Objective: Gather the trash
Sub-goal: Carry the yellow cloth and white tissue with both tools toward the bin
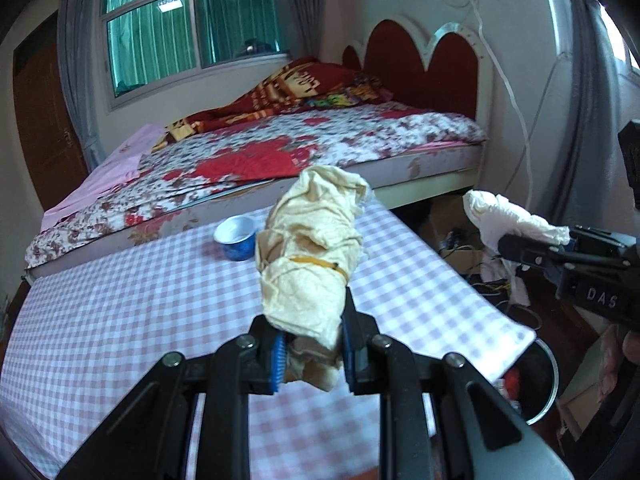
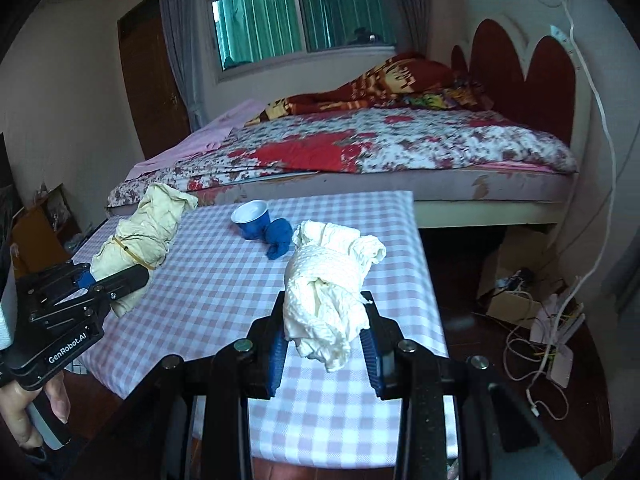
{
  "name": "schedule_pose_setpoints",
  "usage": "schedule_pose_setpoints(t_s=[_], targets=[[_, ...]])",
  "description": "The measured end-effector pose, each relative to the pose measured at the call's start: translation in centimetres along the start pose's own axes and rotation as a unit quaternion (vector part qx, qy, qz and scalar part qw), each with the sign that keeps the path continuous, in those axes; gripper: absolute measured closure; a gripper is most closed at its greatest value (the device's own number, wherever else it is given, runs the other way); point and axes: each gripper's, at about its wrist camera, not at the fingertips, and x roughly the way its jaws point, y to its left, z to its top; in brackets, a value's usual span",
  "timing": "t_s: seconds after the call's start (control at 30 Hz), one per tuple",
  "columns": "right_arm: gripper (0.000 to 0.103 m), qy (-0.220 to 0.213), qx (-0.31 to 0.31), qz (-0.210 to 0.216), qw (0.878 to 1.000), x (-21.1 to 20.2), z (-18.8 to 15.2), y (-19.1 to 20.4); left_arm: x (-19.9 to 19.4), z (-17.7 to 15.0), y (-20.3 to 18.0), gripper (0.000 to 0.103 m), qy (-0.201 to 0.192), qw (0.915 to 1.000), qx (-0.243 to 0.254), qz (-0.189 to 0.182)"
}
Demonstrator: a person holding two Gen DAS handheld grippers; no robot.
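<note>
My left gripper (image 1: 312, 356) is shut on a yellowish crumpled cloth wad (image 1: 312, 248) bound with a rubber band, held above the pink checked table (image 1: 120, 320). The same wad (image 2: 140, 236) and left gripper (image 2: 120, 280) show at the left of the right wrist view. My right gripper (image 2: 326, 344) is shut on a white crumpled paper wad (image 2: 328, 280), also lifted over the table (image 2: 224, 304). That white wad (image 1: 504, 216) and right gripper (image 1: 532, 248) appear at the right of the left wrist view. A blue cup (image 2: 250, 218) lies on the table beside a blue crumpled scrap (image 2: 280, 238).
A bed (image 1: 320, 148) with a floral cover stands just behind the table. A bin (image 1: 540, 380) with a metal rim sits on the floor off the table's right corner. Cables and a cardboard box (image 2: 516, 300) clutter the floor at the right. A hand (image 2: 24, 420) grips the left handle.
</note>
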Motion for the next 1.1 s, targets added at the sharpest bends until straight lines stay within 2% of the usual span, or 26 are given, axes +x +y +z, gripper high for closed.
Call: schedule_pose_setpoints(t_s=[0.27, 0.37, 0.7, 1.1], targets=[[0.069, -0.022, 0.018, -0.013, 1.0, -4.8, -2.7, -3.0, -2.4, -1.2, -4.5, 0.079, -0.017, 0.9993, 0.004, -0.033], [0.069, -0.028, 0.018, -0.021, 0.999, -6.1, -3.8, -4.2, -2.6, -1.7, -6.1, 0.079, -0.022, 0.999, 0.017, -0.034], [0.068, -0.03, 0.021, -0.045, 0.998, -8.6, -6.7, -7.6, -2.0, -3.6, -10.8, 0.079, -0.013, 0.9973, 0.031, -0.066], [0.068, -0.029, 0.056, -0.081, 0.995, -11.2, -10.0, -12.1, -1.0, -5.0, -15.7, 0.079, 0.002, 0.993, 0.042, -0.11]])
